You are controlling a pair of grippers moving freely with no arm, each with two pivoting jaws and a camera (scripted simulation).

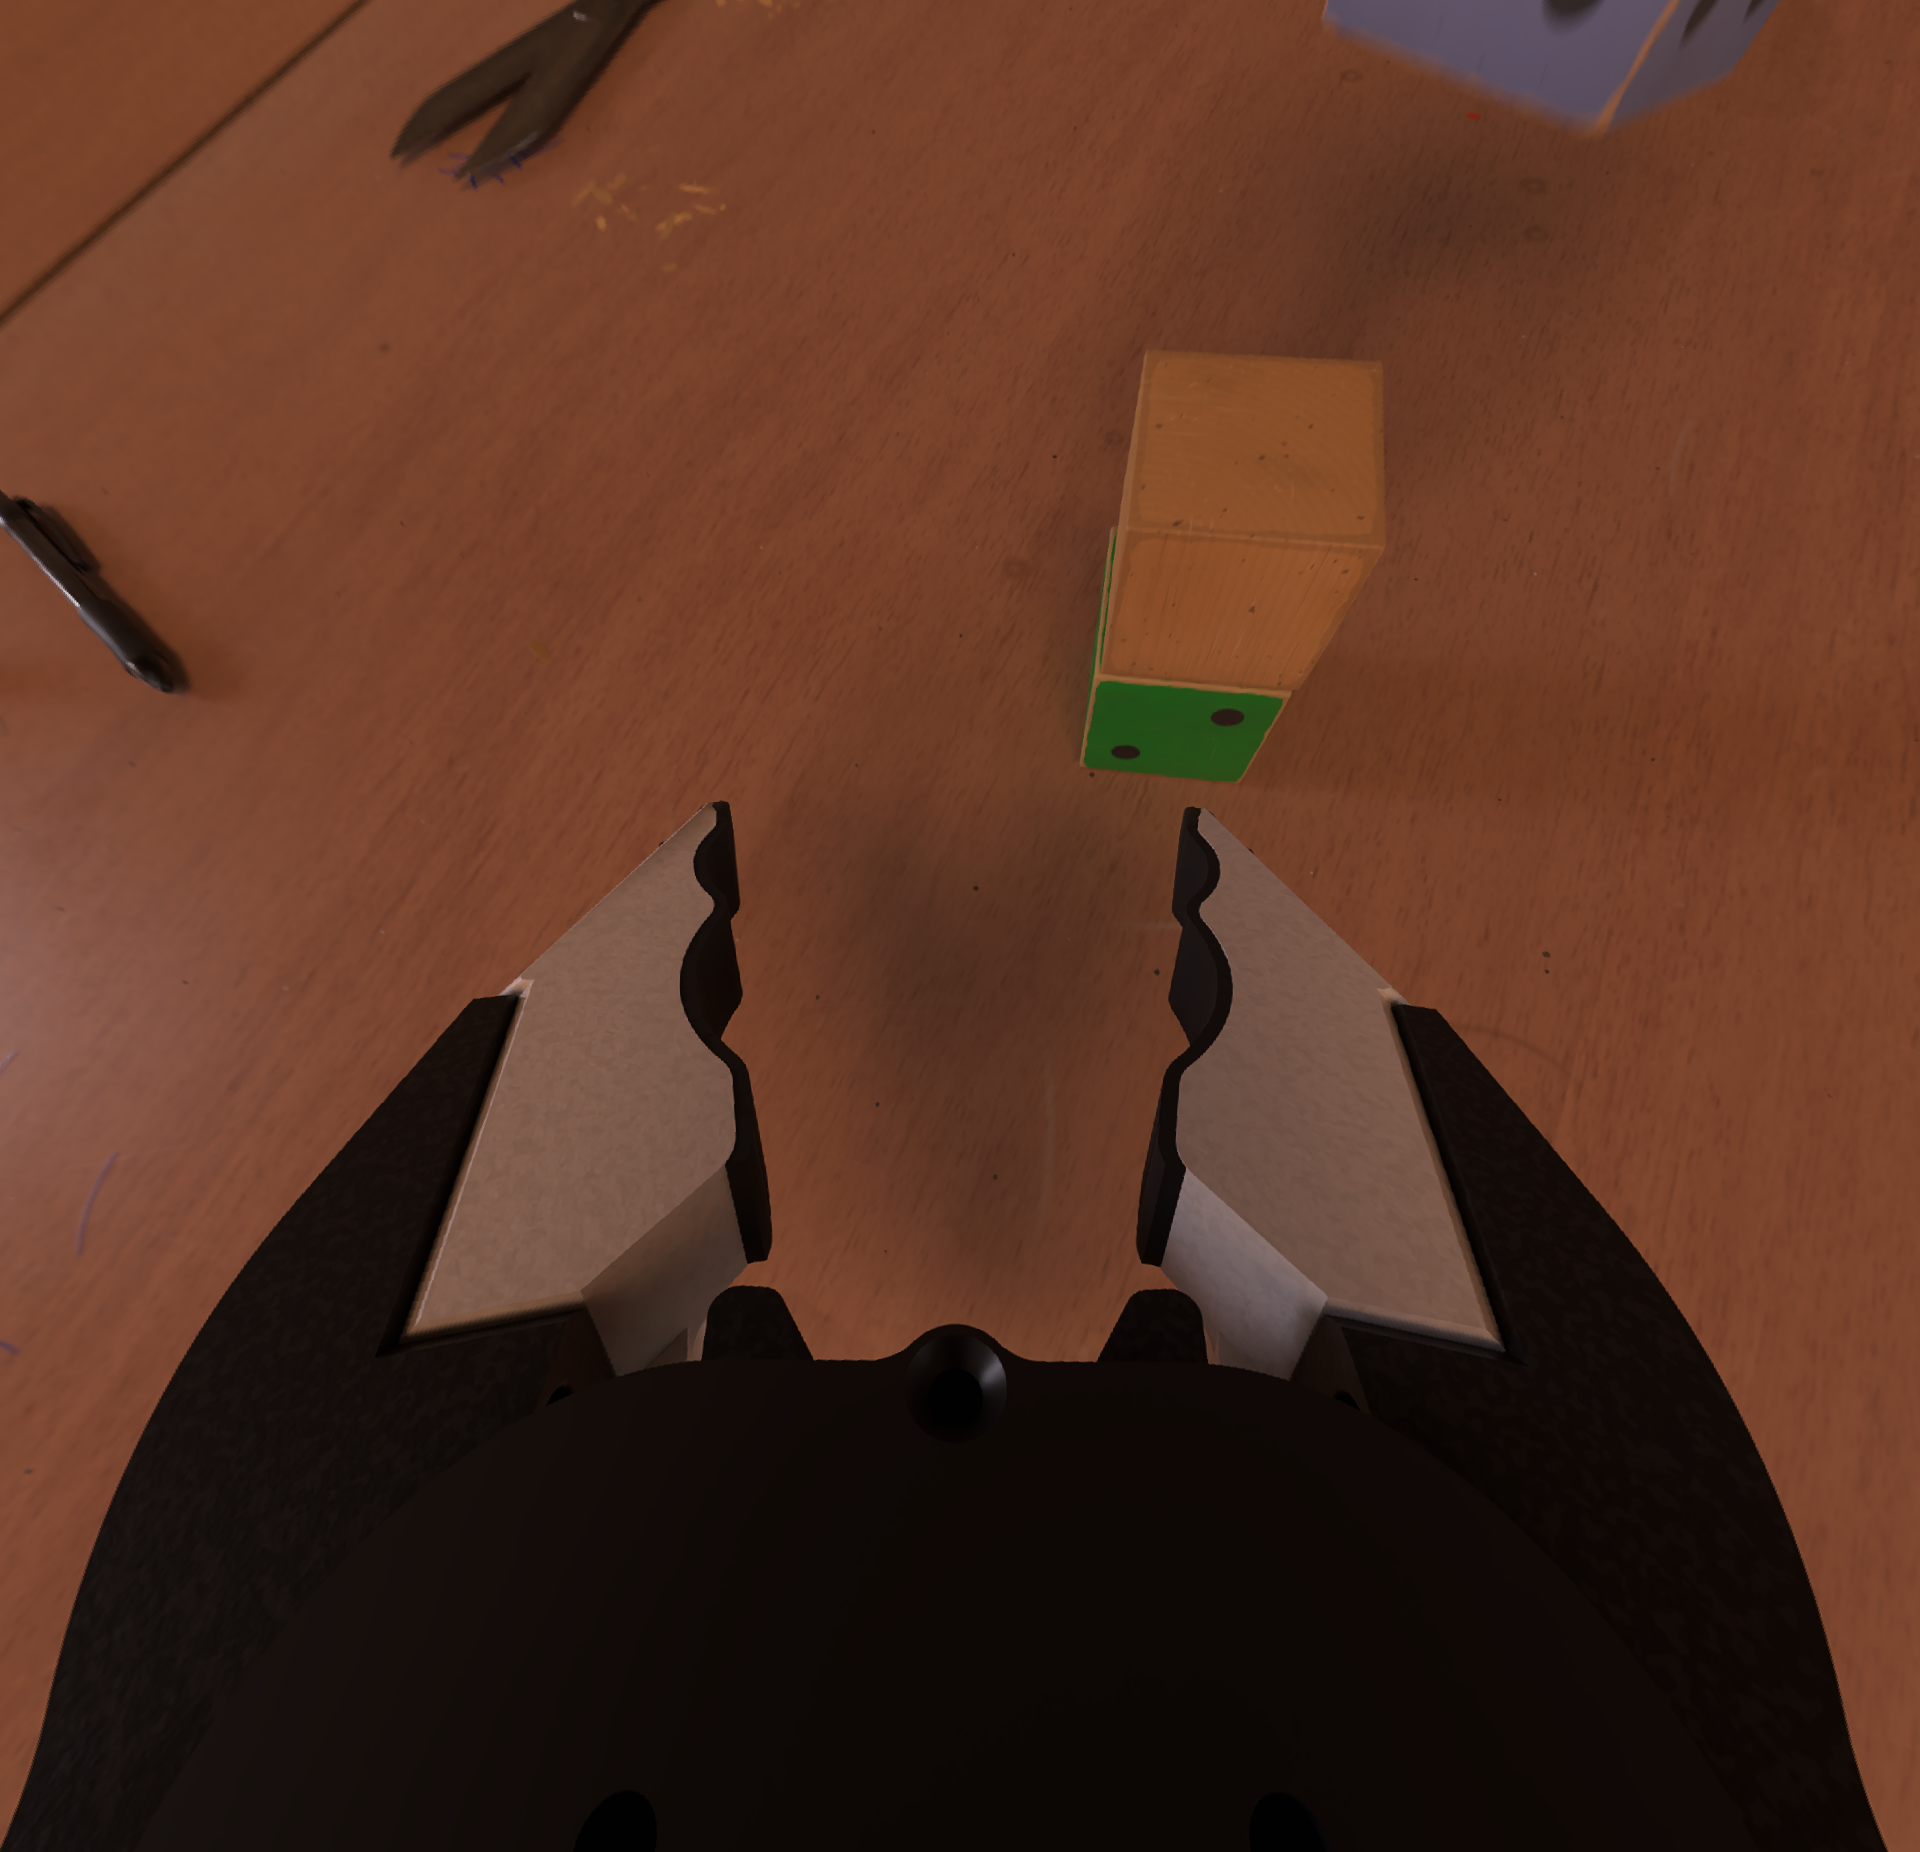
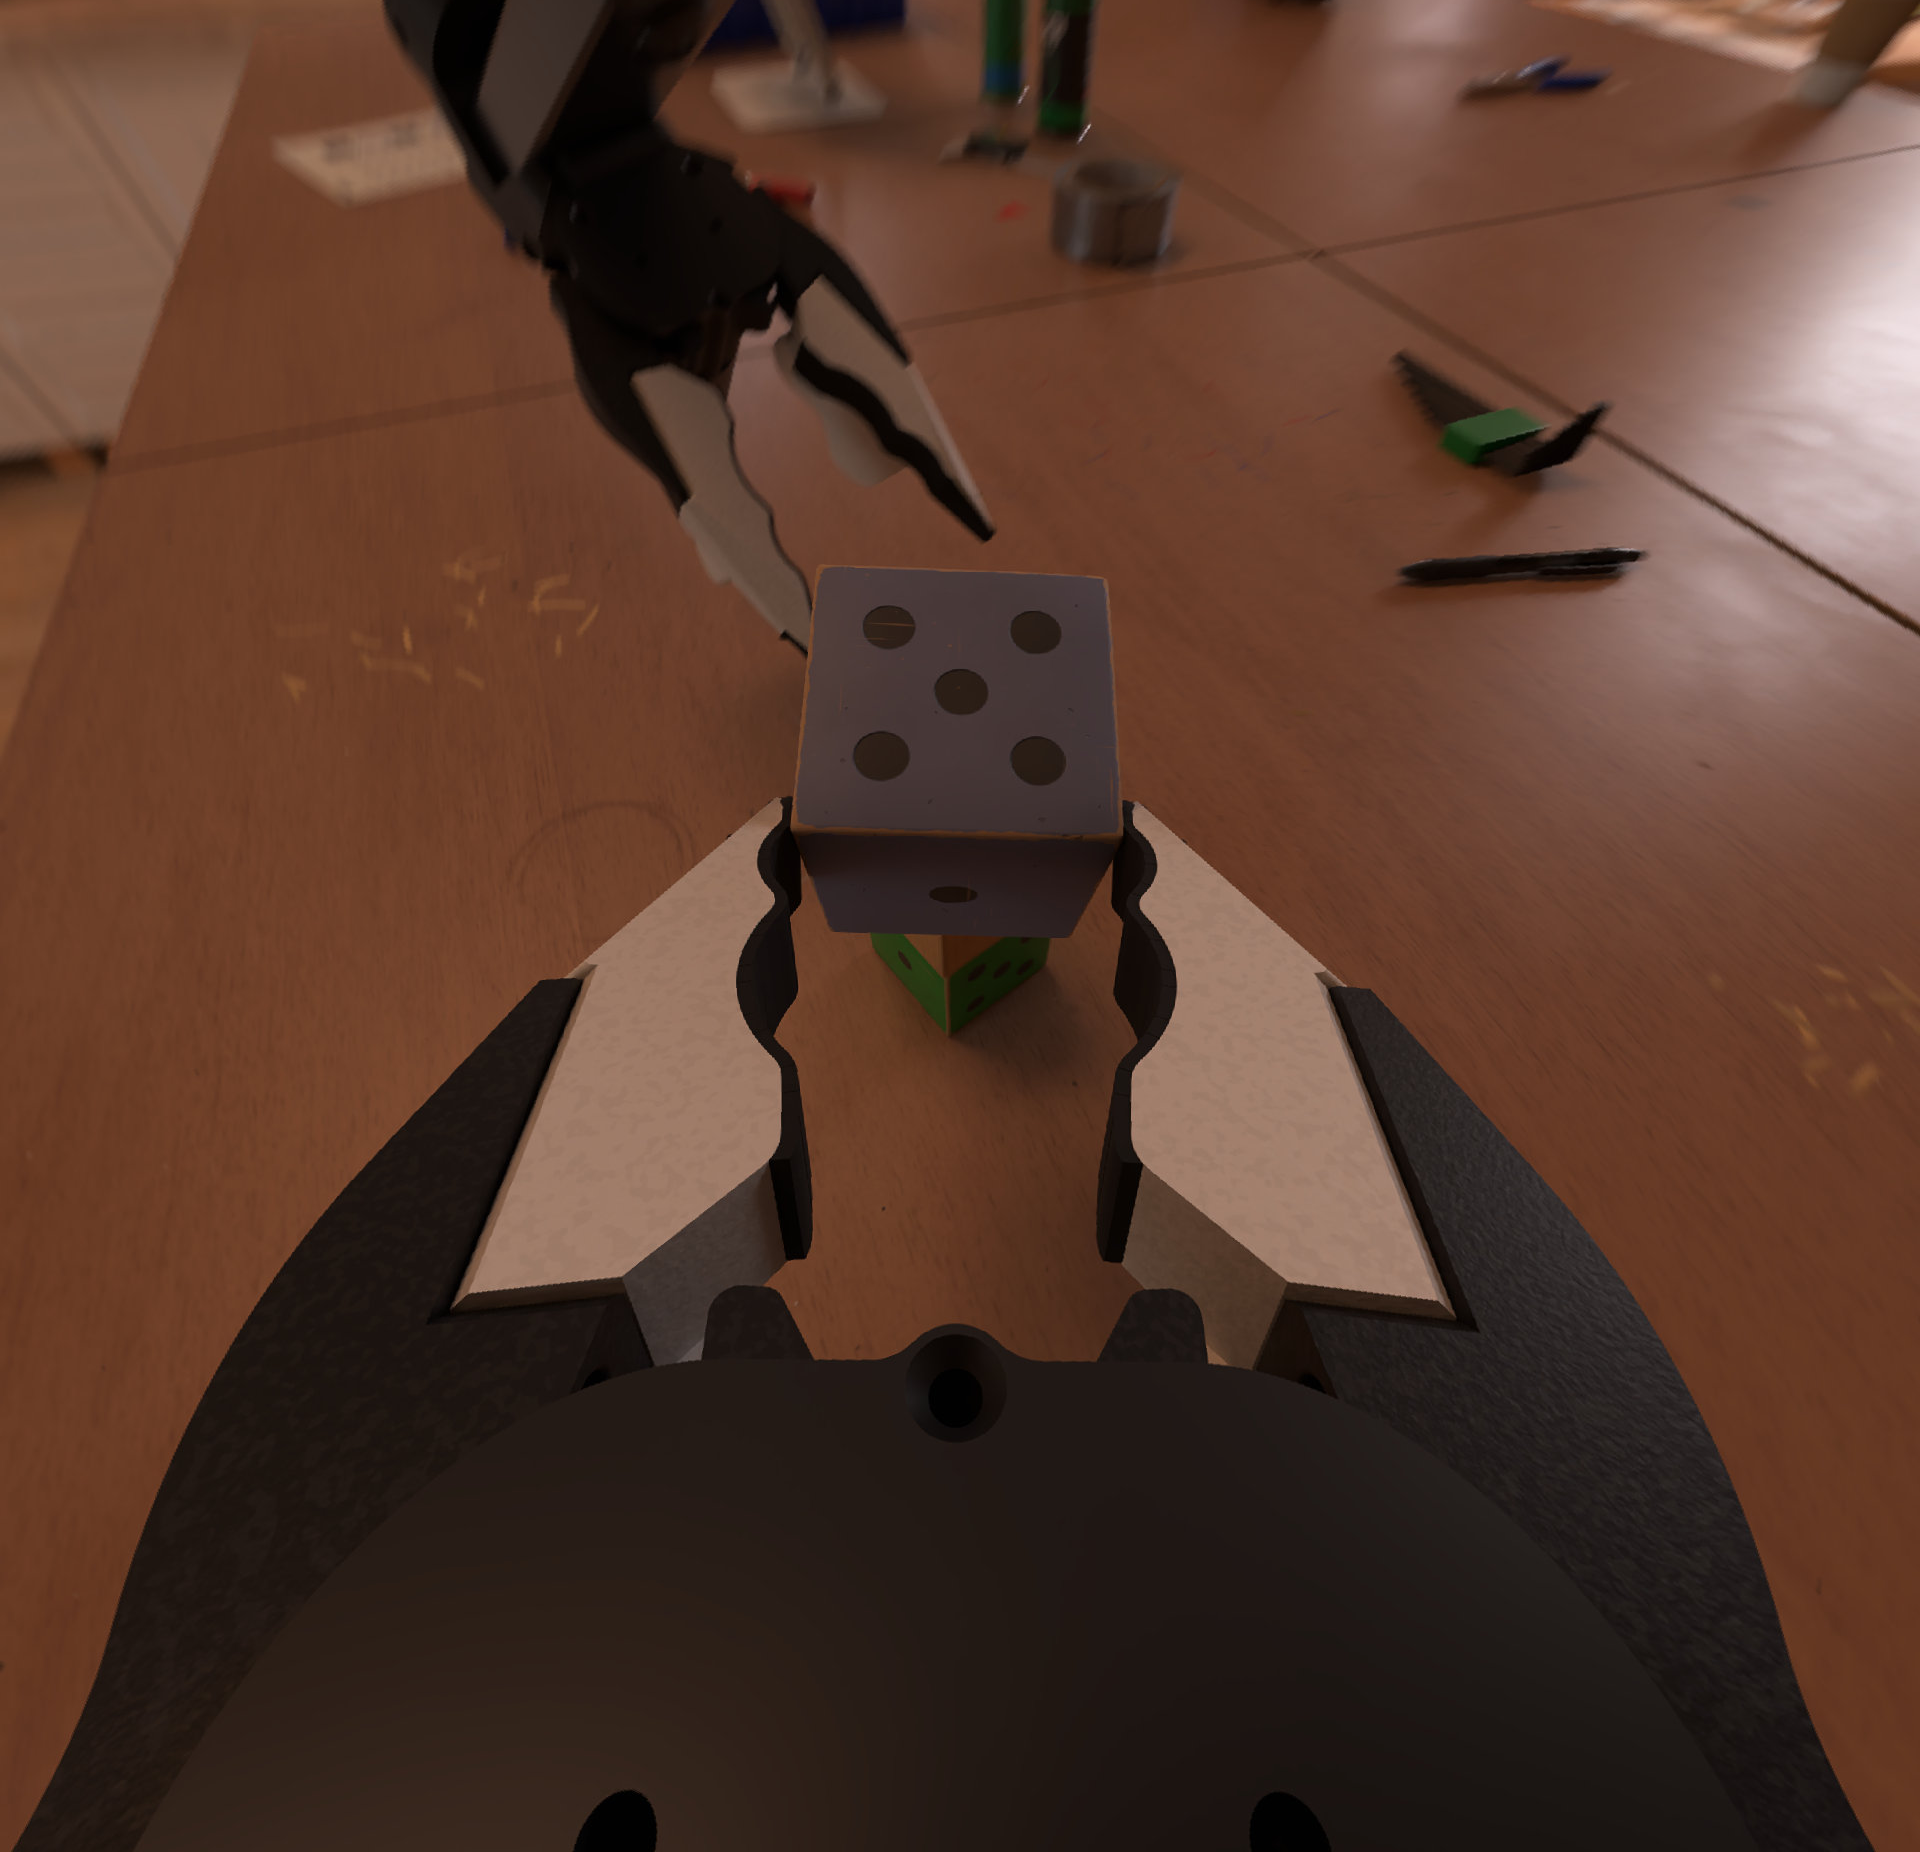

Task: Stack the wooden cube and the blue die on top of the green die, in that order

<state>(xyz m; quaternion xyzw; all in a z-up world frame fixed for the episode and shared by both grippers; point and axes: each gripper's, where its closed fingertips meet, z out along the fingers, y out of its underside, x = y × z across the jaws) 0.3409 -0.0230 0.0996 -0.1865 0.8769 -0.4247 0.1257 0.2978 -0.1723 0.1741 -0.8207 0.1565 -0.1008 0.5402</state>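
Note:
The wooden cube sits on the green die on the brown table. My left gripper is open and empty, just short of the stack and slightly left of it. My right gripper is shut on the blue die and holds it in the air above the stack. The blue die also shows at the top right of the left wrist view. In the right wrist view it hides most of the wooden cube; the green die peeks out below it. The left gripper hovers just beyond it.
Dark pliers with green handles and a black pen lie left of the stack. In the right wrist view, a pen, a green-handled saw, a tape roll, bottles and a paper sheet lie farther off.

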